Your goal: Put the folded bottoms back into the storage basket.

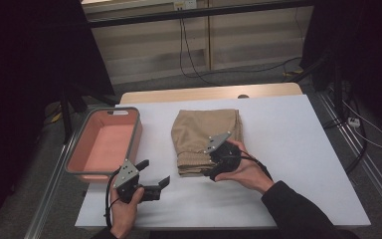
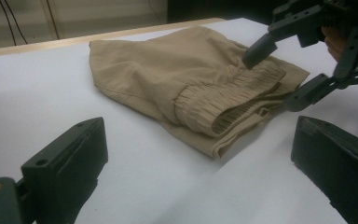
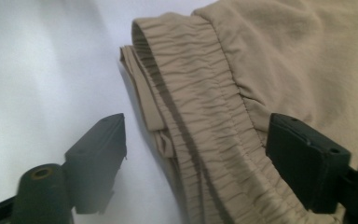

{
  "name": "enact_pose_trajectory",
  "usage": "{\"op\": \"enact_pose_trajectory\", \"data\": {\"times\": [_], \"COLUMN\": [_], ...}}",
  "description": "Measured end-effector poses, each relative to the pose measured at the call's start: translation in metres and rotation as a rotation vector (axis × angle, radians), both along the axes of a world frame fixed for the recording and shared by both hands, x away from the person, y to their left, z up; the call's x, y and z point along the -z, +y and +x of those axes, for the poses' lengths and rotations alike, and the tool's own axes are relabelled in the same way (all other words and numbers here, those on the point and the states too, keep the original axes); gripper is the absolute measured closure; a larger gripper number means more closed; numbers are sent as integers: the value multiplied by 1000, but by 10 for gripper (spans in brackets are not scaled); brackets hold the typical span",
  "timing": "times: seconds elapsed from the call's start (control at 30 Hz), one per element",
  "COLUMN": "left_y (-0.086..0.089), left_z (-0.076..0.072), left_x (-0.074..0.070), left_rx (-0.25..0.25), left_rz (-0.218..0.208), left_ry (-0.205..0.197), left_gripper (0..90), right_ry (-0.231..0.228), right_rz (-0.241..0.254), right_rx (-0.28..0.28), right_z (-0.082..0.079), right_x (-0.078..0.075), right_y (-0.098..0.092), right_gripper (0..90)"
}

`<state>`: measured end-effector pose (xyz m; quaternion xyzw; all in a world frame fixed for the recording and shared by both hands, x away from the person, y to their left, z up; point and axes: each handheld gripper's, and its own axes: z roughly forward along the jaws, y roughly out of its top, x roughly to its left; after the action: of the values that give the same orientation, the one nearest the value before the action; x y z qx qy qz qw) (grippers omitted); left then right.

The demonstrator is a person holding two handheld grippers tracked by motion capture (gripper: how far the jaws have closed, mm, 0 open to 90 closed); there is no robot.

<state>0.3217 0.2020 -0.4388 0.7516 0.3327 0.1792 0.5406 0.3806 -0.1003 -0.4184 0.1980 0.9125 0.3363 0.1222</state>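
Mid-frame, the right claw (image 1: pixel 214 160) straddles the folded tan trousers' (image 1: pixel 204 132) waistband, jaws apart, seemingly not pressing; the left claw (image 1: pixel 155 173) gapes lower left.

Folded shorts (image 1: pixel 206 139) at table (image 1: pixel 288 149) centre. Bin (image 1: pixel 104 144) left of shorts, on table's left edge. Right gripper (image 1: pixel 214 162) at shorts' near waistband edge, jaws straddling it. Left gripper (image 1: pixel 154 174) near front edge, just before bin, apart from shorts.

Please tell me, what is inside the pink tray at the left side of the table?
The pink tray looks empty: its bare pink floor shows in the high view. Only the strip just behind its near wall is hidden by that wall. The folded tan trousers lie outside it, on the white table.
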Motion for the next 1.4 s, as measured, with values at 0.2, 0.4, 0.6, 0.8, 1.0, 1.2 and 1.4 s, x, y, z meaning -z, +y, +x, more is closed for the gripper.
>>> {"op": "enact_pose_trajectory", "data": {"times": [0.2, 0.4, 0.6, 0.8, 1.0, 1.2, 1.4], "left_y": [-1, -2, -2, -4, -6, -9, -15], "left_z": [1, 1, 1, 2, 1, 2, 6], "left_x": [1, 1, 1, 1, 0, -1, 0], "left_rx": [10, 14, 15, 18, 27, 27, 50], "left_rz": [5, 4, 4, 10, 18, 29, 43], "left_ry": [4, 8, 8, -4, -12, -22, -23], "left_gripper": [38, 39, 40, 40, 40, 40, 40], "right_ry": [-13, -18, -21, 2, -54, -73, -133], "right_rz": [-48, -118, -156, -159, -180, -199, -223], "right_rx": [-34, -66, -77, -71, -98, -116, -114], "right_z": [4, 5, 3, 5, 8, 9, 5], "right_x": [7, 18, 24, 24, 24, 24, 25], "right_y": [7, 12, 16, 15, 12, 13, 13], "right_gripper": [298, 309, 285, 372, 532, 593, 725]}}
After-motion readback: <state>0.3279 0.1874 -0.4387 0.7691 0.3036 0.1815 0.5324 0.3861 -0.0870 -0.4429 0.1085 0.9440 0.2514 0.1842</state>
